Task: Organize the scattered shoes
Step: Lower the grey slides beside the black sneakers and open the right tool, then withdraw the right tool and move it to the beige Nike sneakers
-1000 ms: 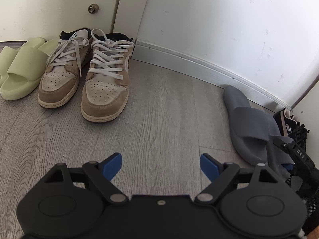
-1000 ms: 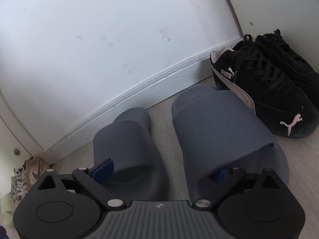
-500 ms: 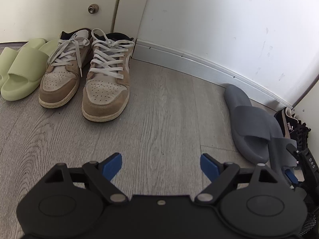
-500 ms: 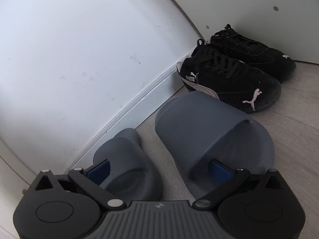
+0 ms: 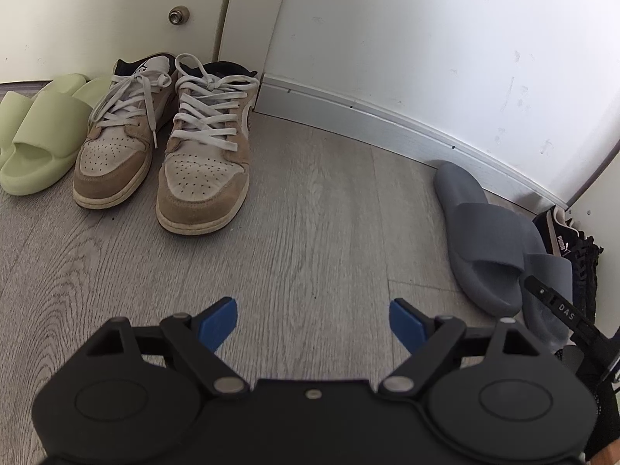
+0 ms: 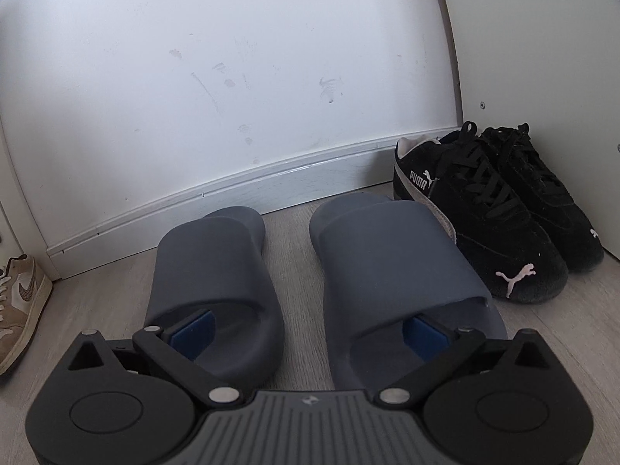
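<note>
While the right gripper (image 6: 306, 325) sat w/ jaws wide open, one tip inside each grey slide (image 6: 217, 294), nothing was clamped; the slides lay side by side, centre frame, by the black sneakers (image 6: 484, 217) at right. Left gripper (image 5: 314, 319) hung wide open, empty, tan sneakers (image 5: 201, 155) and green slides (image 5: 38, 143) paired upper left. Every pair looked lined up at the skirting, so judged either a last nudge or done; next move only called for backing the tips out w/o dragging the slides.

Grey wood-grain floor (image 5: 310, 232), white skirting board (image 6: 240, 190), scuffed wall (image 6: 232, 58), cupboard knob (image 5: 177, 15).
</note>
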Demonstrator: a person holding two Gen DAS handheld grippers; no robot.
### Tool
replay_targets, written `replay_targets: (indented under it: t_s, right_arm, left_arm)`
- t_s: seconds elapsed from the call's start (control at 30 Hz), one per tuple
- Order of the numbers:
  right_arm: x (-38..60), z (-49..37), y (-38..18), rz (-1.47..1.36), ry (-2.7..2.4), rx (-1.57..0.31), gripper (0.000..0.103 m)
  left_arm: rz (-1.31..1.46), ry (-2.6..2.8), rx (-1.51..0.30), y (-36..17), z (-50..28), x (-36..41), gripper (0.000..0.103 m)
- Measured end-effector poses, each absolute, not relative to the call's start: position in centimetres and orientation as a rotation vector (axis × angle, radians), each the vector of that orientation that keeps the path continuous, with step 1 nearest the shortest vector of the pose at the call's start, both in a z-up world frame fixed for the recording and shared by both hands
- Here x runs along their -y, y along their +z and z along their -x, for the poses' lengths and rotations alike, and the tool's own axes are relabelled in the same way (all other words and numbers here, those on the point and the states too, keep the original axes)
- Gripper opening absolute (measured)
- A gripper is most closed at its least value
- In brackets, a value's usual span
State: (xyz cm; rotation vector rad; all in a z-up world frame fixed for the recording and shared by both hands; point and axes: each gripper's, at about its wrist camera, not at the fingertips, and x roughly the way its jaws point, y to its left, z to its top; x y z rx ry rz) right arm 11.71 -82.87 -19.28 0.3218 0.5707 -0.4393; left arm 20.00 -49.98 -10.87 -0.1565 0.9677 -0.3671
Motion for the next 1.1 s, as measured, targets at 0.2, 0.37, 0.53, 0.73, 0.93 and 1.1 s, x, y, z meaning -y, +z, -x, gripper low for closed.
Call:
replay_targets:
  t_s: [0.2, 0.37, 0.53, 0.73, 0.93, 1.1]
  right_arm:
    - [84.7, -13.6, -19.6, -0.319, -0.369, -0.604, 0.101]
    - [85.8, -14.4, -19.6, -0.345, -0.352, -0.640, 0.101]
    - [84.8, -13.2, -18.2, -0.374, -0.344, -0.635, 0.102]
    - [81.0, -12.7, -15.4, -0.373, -0.315, -0.572, 0.101]
    - [75.7, -20.7, -15.6, -0.310, -0.203, -0.576, 0.061]
    - [73.1, -24.9, -18.0, -0.368, -0.135, -0.612, 0.057]
  left_arm:
    - [0.157, -0.365, -0.977, -11.1, -20.2, 50.0, 0.086]
    - [0.152, -0.372, -0.968, -10.9, -20.0, 50.0, 0.086]
    - [0.152, -0.369, -0.964, -10.8, -19.9, 50.0, 0.086]
    - [0.164, -0.373, -0.959, -10.6, -19.8, 49.9, 0.086]
    - [0.169, -0.334, -0.929, -10.4, -20.1, 49.1, 0.086]
    - [0.214, -0.296, -0.949, -10.9, -21.2, 47.9, 0.086]
